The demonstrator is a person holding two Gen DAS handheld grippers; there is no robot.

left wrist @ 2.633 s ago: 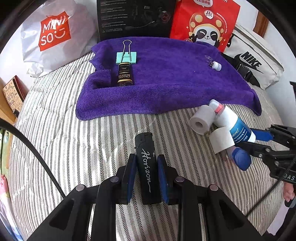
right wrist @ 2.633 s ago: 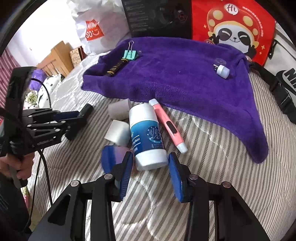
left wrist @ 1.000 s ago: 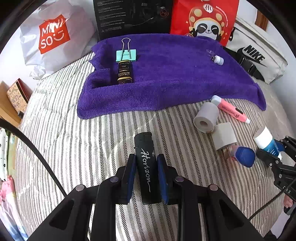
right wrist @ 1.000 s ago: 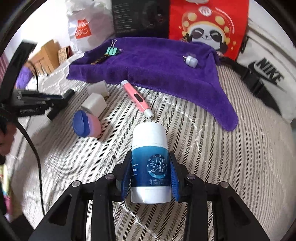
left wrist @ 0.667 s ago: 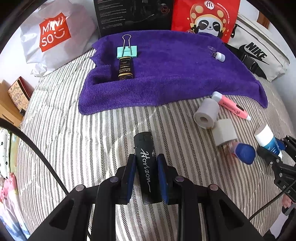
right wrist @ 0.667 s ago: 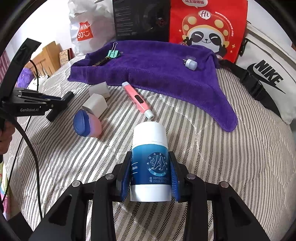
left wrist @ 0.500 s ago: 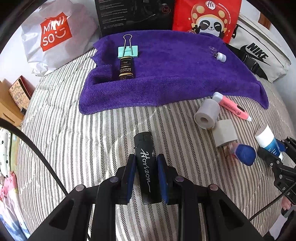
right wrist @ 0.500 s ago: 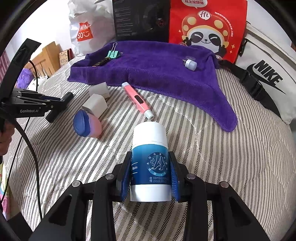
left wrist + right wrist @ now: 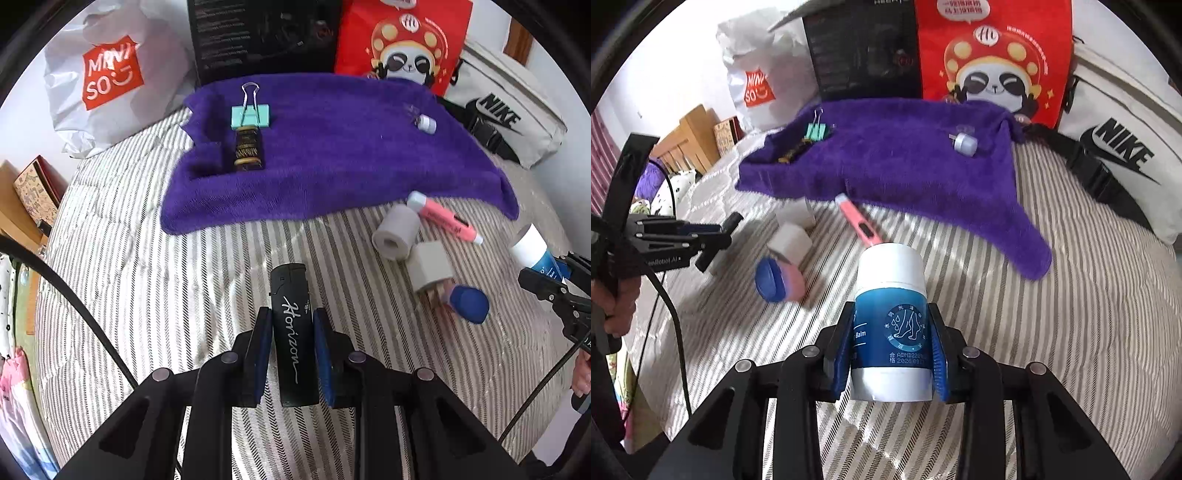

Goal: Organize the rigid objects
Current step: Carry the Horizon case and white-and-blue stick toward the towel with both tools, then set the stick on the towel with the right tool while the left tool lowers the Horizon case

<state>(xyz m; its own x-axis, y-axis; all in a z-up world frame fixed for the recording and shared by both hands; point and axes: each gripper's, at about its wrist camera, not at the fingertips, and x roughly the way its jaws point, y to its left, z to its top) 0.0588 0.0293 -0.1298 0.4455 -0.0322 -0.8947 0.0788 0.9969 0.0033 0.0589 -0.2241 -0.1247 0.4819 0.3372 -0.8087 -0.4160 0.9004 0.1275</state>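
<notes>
My left gripper (image 9: 291,345) is shut on a black lighter (image 9: 293,328) marked Horizon, held over the striped bed short of the purple towel (image 9: 332,162). My right gripper (image 9: 891,345) is shut on a blue and white balm bottle (image 9: 891,314), lifted above the bed. On the towel lie a teal binder clip (image 9: 250,115), a dark small bottle (image 9: 248,149) and a small white cap piece (image 9: 426,123). A pink marker (image 9: 443,218), a grey tape roll (image 9: 395,232), a grey block (image 9: 430,267) and a blue-capped pink object (image 9: 467,299) lie on the bed.
Behind the towel stand a white Miniso bag (image 9: 110,81), a black box (image 9: 266,37), a red panda bag (image 9: 402,40) and a white Nike bag (image 9: 506,118). Wooden furniture (image 9: 690,140) stands off the bed's left side.
My right gripper has carried the balm bottle forward toward the towel and tilted up. My left gripper with the lighter has barely moved.
</notes>
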